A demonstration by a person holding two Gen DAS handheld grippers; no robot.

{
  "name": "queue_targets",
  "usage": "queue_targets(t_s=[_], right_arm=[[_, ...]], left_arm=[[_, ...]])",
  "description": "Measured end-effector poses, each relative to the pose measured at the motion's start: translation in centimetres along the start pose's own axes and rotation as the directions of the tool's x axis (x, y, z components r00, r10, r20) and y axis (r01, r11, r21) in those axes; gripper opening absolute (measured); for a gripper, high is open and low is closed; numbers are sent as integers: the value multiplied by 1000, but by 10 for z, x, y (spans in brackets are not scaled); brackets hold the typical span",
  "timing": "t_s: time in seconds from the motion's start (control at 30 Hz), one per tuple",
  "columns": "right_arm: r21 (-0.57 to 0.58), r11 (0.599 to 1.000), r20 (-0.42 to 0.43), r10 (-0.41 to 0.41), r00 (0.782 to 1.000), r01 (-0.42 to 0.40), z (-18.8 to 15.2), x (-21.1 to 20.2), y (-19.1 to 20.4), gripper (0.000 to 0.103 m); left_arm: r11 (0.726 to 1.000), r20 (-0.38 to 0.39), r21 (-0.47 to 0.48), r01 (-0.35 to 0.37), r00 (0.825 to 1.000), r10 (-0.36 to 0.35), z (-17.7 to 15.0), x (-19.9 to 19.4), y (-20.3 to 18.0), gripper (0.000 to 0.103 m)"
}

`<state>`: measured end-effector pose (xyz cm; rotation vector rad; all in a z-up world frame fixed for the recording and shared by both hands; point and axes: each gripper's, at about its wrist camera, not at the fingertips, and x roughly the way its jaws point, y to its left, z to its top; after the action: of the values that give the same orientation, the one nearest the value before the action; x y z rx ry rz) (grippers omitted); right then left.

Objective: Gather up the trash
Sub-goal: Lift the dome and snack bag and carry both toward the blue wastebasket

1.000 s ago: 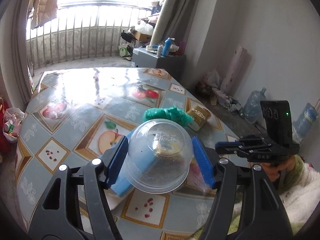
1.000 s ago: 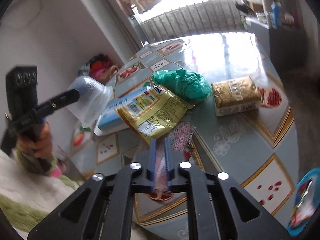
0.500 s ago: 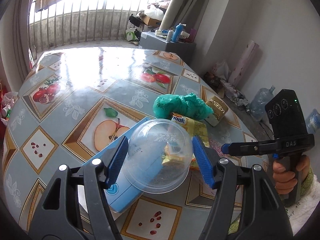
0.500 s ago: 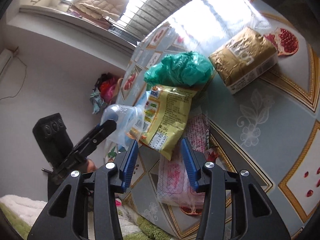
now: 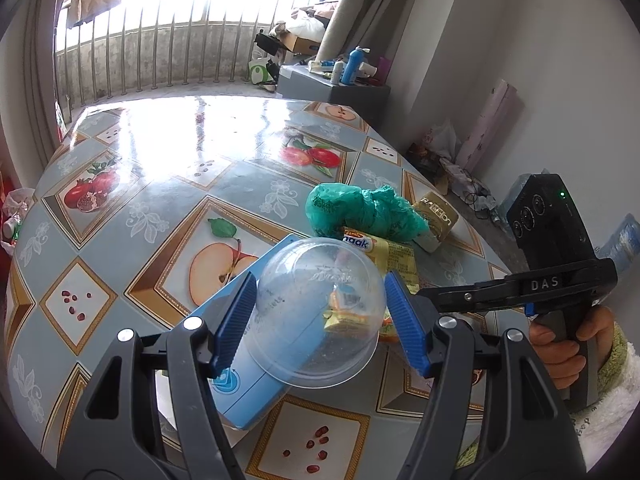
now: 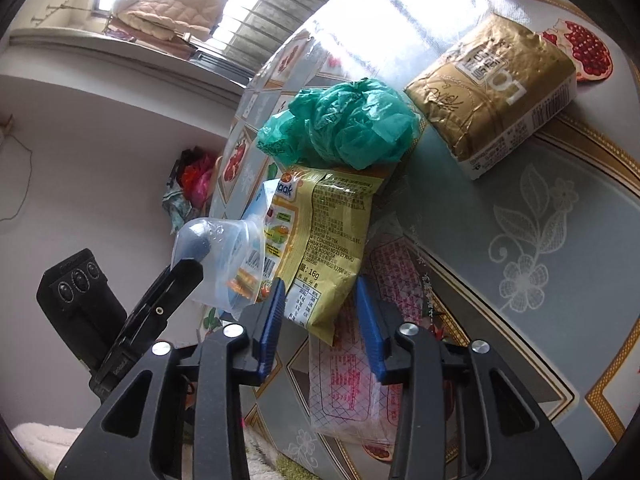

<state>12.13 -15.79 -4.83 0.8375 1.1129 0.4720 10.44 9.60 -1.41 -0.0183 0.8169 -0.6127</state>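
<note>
Trash gathered near the lower edge of a fruit-patterned table [image 5: 168, 184], with both hand-held grippers over it.

The left gripper [image 5: 320, 312], low in its own view, clamps a clear plastic cup [image 5: 316, 312] between its blue pads. The right gripper [image 6: 318, 320] has just been closing; its jaws stand partly apart around the corner of a yellow snack bag [image 6: 320, 248], pads not pressing. Above the bag lie a green plastic bag [image 6: 340, 124] and, upper right, a gold packet [image 6: 492, 88]; a clear wrapper [image 6: 352, 384] lies below.
</note>
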Motion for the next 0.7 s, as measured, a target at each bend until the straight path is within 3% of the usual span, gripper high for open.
queue_targets(t_s=[0.3,0.7], right_arm=[[25,1000,38,2,999,-3,-2,-1,-4,11],[-41,997,130,63,990,-58,-9,-33,10,4]], left_arm=[[1000,2,-4,3,1000,-3,1,1,0,62],[1000,52,-6,11,999,-11,12,-20,-5,62]])
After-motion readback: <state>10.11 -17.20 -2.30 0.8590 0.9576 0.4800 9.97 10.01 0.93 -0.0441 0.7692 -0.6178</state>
